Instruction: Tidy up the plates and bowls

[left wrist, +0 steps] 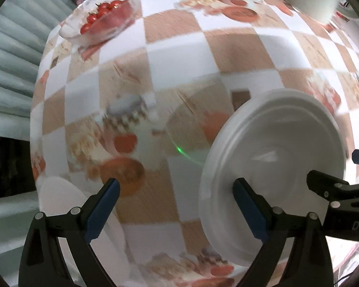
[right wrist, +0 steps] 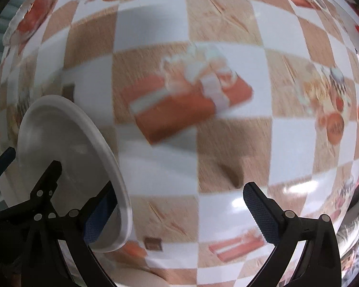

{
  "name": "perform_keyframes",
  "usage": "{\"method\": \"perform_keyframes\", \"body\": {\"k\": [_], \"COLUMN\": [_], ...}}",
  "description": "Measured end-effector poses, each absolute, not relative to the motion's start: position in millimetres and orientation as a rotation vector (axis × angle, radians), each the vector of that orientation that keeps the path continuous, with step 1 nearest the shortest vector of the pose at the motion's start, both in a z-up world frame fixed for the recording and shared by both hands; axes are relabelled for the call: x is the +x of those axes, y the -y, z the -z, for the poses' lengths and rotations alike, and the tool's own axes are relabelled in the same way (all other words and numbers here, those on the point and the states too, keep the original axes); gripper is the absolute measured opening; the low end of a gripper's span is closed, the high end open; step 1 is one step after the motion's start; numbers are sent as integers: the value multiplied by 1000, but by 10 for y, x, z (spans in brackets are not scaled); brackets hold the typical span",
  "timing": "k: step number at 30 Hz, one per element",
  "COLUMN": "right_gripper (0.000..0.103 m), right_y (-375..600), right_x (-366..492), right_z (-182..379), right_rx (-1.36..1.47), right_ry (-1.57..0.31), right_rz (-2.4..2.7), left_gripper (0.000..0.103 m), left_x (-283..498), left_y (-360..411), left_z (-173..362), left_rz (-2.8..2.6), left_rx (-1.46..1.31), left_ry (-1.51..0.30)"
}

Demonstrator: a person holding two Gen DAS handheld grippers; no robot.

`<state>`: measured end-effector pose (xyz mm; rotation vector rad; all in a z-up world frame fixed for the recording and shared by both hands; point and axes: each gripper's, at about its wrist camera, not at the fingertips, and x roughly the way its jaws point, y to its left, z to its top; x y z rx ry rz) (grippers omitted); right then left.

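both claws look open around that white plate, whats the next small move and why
Probably shut one claw on the white plate. It stands tilted above the checkered tablecloth, its rim beside the right finger of the left claw and the left finger of the right claw; neither visibly clamps it, so it could slip.

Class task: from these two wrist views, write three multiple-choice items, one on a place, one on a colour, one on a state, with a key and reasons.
1. Where is the glass bowl of tomatoes in the left wrist view?
A. upper left
B. lower right
C. centre

2. What colour is the plate?
A. blue
B. white
C. black

3. How does the left gripper stand?
A. shut on a cup
B. shut, holding nothing
C. open

Key: A, it sits near the cloth's far left edge; B, its whole surface is white; C, its fingers are spread wide.
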<state>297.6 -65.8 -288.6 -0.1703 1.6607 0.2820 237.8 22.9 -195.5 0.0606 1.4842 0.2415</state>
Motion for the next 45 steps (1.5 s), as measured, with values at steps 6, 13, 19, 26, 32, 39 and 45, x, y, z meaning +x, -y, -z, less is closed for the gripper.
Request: {"method": "perform_keyframes", "body": {"k": [6,13,19,26,32,39,45], "right_gripper": [103,103,103,103,103,103,87], "right_y": [869,1093,1130,1160,1294,1288,1222], "right_x": [2664,2464,2534,2358,2311,2444,2513], "right_z": [2952,3057,3129,3034,3154,3209,3155], "right_rx": [-174,-147,-129,-118,-105,-109,-100], "right_ry": [-1677,-1696,-1694,-1668,-1654,-1693,-1670], "right_rz": [-272,-286,-288,-289,-291,-291,-315], "left_gripper": [96,96,95,84,83,83,66], "left_x": [2051,1751,1789,1805,1755,1789,1828], "left_y": [-12,165,70,55,85,26,93], "left_z": [1956,1981,1991,2008,1938,1968,1949], "left_rz": [-237,-232,-216,-197,-197,-200,-163], "left_rx": [48,-12,-28,-70,-75,-85,-62], "left_ry": [-1497,-1503,-1508,-1507,-1502,-1506,-1505]}}
